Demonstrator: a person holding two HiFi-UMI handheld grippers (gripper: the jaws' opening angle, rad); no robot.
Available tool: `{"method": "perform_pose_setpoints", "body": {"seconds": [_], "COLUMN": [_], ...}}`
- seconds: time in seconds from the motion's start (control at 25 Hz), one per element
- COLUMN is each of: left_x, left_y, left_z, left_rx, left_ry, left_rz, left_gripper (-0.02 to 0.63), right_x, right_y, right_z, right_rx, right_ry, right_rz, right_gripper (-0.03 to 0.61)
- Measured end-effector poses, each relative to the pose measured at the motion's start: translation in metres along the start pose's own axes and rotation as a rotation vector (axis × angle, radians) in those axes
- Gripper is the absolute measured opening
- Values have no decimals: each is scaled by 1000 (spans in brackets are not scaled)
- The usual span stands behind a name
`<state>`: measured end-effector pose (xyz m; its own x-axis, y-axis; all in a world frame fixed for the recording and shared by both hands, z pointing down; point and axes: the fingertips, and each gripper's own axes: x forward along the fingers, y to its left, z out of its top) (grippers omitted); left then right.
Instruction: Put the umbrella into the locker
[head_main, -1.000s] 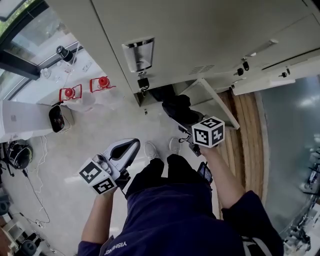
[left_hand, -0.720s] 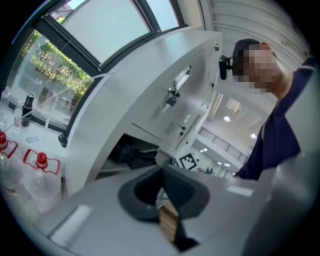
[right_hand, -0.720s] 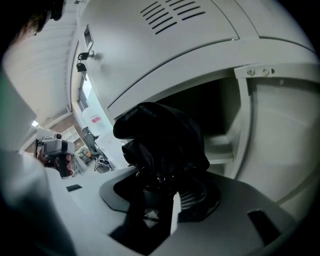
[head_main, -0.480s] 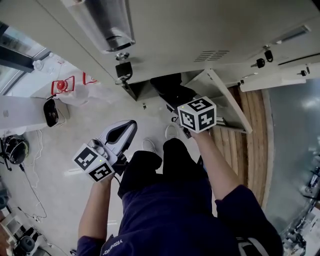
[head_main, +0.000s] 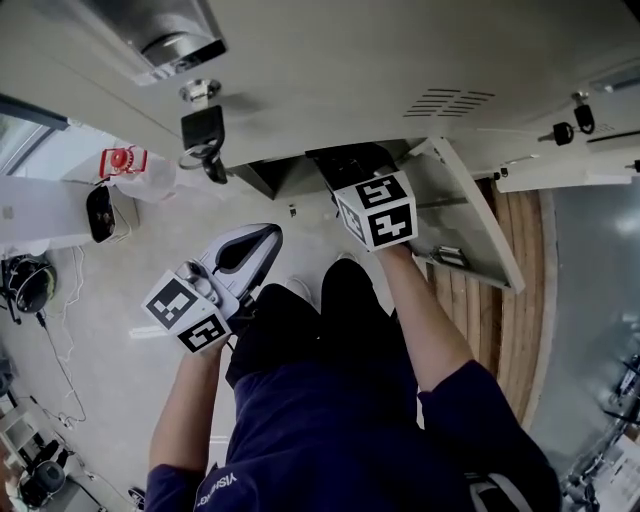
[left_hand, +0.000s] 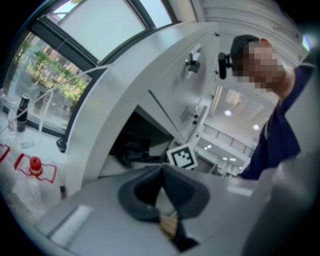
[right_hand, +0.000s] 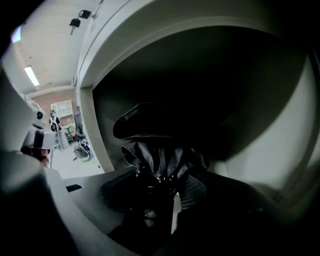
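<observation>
Right hand-held gripper (right_hand: 159, 192) clasping umbrella (right_hand: 157, 145) inside locker (right_hand: 87, 115), left hand-held gripper (left_hand: 161, 170) closed

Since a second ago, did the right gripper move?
Yes. The right gripper, shut on the umbrella, moved toward the open locker: its marker cube was below the opening, now it sits at it.

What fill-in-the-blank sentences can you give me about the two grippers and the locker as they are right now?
1. The right gripper is shut on a folded black ____.
2. The jaws of the left gripper are together and hold ____.
3. The locker door beside the right gripper stands ____.

Missing words: umbrella; nothing; open.
</observation>
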<state>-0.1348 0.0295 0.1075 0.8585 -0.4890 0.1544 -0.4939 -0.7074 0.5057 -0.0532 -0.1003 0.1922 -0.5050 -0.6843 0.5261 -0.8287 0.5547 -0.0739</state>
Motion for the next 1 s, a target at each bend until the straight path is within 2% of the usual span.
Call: {"method": "perform_pose_setpoints", "body": {"seconds": [0.16,0.44,1.0], "left_x": [8,20,16], "left_y": [10,19,27], "left_z": [-1,3,0], "left_rx": [29,70,98], "left_ry": [11,8,16], "left_rz": [-3,-5,58], "left_gripper": [2,2,2], "right_x": [19,41,74], "right_y": [-8,-15,-22], "right_z": [-1,7,0], "right_rx": [-80,-182,-248], "right_ry": [3,-15,-28], "right_rz": [-66,-118,-196], "right_gripper": [198,198,204]}}
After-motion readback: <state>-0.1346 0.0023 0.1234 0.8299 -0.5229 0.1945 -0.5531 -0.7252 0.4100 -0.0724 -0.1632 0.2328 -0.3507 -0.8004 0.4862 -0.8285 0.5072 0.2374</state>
